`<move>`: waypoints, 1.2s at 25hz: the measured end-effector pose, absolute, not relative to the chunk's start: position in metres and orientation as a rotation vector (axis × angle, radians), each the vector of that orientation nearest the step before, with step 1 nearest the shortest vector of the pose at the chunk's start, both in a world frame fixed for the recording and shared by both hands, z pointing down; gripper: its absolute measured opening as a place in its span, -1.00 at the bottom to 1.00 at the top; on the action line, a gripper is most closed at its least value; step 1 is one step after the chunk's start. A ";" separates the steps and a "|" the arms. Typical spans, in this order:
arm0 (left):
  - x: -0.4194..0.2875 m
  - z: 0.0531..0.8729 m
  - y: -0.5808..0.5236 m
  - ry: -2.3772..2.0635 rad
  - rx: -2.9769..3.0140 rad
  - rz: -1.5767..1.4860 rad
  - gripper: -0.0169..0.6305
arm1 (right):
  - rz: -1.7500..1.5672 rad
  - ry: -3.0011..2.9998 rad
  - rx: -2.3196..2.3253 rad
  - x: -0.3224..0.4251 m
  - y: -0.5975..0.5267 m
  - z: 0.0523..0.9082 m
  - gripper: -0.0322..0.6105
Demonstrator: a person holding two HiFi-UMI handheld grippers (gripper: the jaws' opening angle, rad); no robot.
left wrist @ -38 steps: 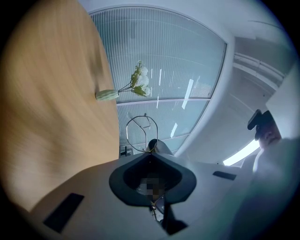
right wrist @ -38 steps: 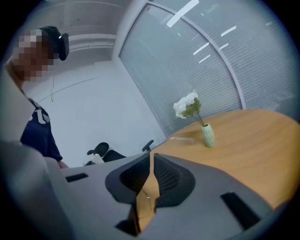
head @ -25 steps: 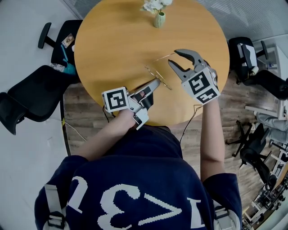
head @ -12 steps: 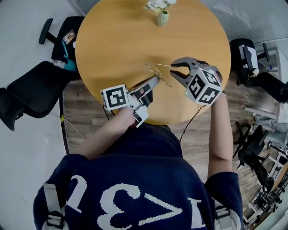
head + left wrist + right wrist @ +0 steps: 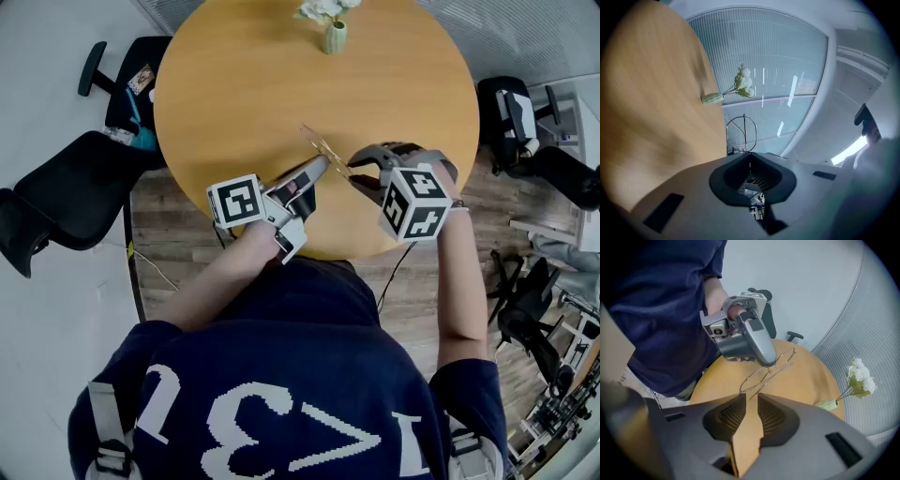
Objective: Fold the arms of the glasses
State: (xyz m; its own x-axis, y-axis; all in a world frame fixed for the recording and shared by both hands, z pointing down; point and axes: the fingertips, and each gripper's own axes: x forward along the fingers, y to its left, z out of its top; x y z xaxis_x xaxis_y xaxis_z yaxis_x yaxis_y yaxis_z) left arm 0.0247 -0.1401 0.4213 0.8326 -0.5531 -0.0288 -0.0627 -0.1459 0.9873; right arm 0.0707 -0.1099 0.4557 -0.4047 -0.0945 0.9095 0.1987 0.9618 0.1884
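Now in hand: folding an arm of the glasses (image 5: 761, 374). I judge I am partway through swinging one arm in, not finished.
Left claw: my left gripper (image 5: 749, 154) is clamped tight on the thin wire frame, near the bridge as far as I can tell, with one round rim standing up past its tips. It holds the glasses just above the table (image 5: 262, 75), near the edge on my side.
Right claw: my right gripper (image 5: 751, 397) tilts steeply down at the end of the frame. Its jaws have just been closing and stand about half apart, the pads pressing on nothing. The frame's corner and a straight wire end sit just ahead of the tips, not between the pads.
Arm: a straight wire runs close along the two lenses, so one arm looks nearly folded. The other arm I cannot make out.
Next move: nudge that wire flat against the frame with a jaw tip, gently, while the left holds firm, then find the second arm.
Care: the wire looks thin and springy, so a hard push could twist it in the left's grip.
Elsewhere: a vase of flowers (image 5: 333, 37) stands well apart at the far side.
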 end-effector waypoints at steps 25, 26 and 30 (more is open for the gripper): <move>-0.005 0.544 -0.195 -0.814 1.426 -0.424 -0.89 | 0.455 -2.682 1.248 0.113 -0.202 0.395 -0.80; -0.004 0.551 -0.198 -0.827 1.418 -0.410 -0.89 | 0.465 -2.678 1.252 0.115 -0.201 0.398 -0.80; 0.003 0.579 -0.209 -0.855 1.319 -0.399 -0.89 | 0.506 -2.655 1.260 0.123 -0.199 0.411 -0.80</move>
State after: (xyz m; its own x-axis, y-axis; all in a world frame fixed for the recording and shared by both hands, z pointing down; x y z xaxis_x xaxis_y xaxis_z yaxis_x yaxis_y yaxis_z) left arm 0.0030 -0.2093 0.5790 0.6442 -0.6964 0.3163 -0.2051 0.2411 0.9486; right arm 0.1235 -0.1994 0.4106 -0.6326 -0.7206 0.2838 -0.7745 0.5879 -0.2335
